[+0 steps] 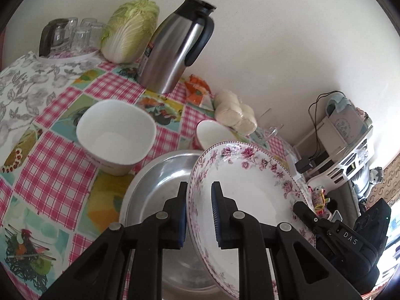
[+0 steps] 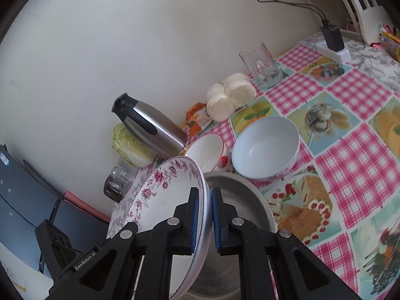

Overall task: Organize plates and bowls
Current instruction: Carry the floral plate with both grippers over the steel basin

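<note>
A white plate with a pink floral rim [image 1: 250,195] hangs tilted over a shallow metal dish [image 1: 160,180] on the checked tablecloth. My left gripper [image 1: 200,190] is shut on the plate's left rim. My right gripper [image 2: 205,192] is shut on the opposite rim of the same plate [image 2: 165,200], with the metal dish [image 2: 240,200] just beyond it. A large white bowl [image 1: 115,132] stands left of the dish. A small bowl with red marks [image 2: 207,152] and another white bowl [image 2: 265,147] stand behind the dish.
Along the wall stand a steel thermos jug [image 1: 175,47], a cabbage [image 1: 130,30], a tray of glasses [image 1: 72,35], a bag of buns [image 1: 235,112] and an orange packet [image 1: 197,90]. A glass mug [image 2: 262,65] and a power strip [image 2: 332,50] sit further right.
</note>
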{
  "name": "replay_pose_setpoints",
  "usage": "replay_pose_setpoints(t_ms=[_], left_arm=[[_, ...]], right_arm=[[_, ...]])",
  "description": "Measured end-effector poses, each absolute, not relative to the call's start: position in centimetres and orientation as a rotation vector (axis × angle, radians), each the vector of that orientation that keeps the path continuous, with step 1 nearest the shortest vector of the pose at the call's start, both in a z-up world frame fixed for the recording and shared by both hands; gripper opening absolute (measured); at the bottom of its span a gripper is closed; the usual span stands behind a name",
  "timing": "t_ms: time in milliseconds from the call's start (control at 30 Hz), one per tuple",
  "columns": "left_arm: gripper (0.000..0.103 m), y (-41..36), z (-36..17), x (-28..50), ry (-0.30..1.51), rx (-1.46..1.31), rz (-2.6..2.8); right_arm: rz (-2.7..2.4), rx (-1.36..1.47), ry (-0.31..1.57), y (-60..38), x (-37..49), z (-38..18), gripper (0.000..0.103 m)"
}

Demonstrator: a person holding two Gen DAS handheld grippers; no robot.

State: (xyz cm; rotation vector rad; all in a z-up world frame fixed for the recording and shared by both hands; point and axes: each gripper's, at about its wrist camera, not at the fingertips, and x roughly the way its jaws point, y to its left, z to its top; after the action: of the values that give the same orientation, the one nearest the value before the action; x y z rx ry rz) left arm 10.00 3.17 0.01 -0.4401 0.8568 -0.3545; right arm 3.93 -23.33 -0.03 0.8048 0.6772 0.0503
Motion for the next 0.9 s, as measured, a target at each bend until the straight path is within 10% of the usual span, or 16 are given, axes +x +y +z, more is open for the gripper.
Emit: replay_pose_setpoints(t_ms=[900], left_arm=[[0.017,2.4,-4.7,11.8,1.017,-0.357,-0.262]], right_arm=[[-0.005,0.775,0.885,-22.5,6.0,-6.4,0.012]])
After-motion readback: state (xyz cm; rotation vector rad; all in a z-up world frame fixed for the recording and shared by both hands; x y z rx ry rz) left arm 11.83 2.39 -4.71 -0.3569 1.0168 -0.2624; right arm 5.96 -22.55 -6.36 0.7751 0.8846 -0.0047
